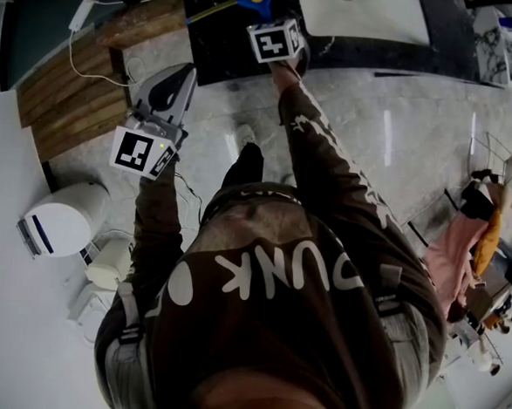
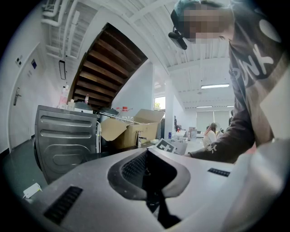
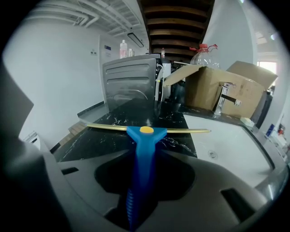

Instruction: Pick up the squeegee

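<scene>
Right gripper (image 1: 273,21) reaches over the dark counter (image 1: 215,39) in the head view, with the blue squeegee (image 1: 255,0) at its tip. Left gripper view: left gripper (image 2: 147,168) pinched together, empty. Right gripper view: jaws clamp the squeegee's handle (yellow blade crosswise just ahead).

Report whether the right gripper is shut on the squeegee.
Shut: the squeegee has its blue handle pinched in the right gripper.

Black marbled surface (image 3: 106,140) runs back to a steel-fronted appliance (image 3: 129,81). White sink basin (image 3: 235,145) is set in beside it, with a tap (image 3: 222,102) at the far edge. Open cardboard box (image 3: 217,88) behind the tap; clear red-capped bottle (image 3: 204,53) shows above it. Wooden stair underside (image 3: 176,22) overhead. On the floor: white drum-shaped unit (image 1: 63,219), clothes rack (image 1: 491,216).
</scene>
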`<state>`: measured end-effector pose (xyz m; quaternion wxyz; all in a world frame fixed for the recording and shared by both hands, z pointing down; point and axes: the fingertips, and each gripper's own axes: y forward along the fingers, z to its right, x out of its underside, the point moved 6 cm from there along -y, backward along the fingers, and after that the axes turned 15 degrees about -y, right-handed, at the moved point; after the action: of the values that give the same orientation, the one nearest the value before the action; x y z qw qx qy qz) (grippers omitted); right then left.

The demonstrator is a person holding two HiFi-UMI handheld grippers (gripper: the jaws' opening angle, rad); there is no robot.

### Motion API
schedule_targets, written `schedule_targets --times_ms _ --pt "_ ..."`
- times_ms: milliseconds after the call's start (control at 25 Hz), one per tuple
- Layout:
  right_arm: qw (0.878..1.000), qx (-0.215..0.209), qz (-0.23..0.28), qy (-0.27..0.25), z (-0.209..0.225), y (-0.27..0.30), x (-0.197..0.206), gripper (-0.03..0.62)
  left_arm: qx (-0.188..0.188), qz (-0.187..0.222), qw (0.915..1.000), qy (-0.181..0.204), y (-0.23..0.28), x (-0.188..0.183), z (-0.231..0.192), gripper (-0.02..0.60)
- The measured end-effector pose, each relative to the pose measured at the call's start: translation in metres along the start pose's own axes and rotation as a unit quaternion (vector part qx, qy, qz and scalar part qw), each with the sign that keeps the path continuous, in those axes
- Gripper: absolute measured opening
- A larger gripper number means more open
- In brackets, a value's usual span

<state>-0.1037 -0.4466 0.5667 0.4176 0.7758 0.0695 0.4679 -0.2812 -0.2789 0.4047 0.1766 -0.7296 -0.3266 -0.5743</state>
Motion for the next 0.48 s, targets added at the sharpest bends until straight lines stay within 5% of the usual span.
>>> schedule_targets --times_ms 480 --pt "0.999 -0.002 0.031 0.026 0.0029 -0.0092 -0.0007 0.141 -0.001 0.001 1.0000 0.004 -0.0038 -0.0020 0.0070 0.002"
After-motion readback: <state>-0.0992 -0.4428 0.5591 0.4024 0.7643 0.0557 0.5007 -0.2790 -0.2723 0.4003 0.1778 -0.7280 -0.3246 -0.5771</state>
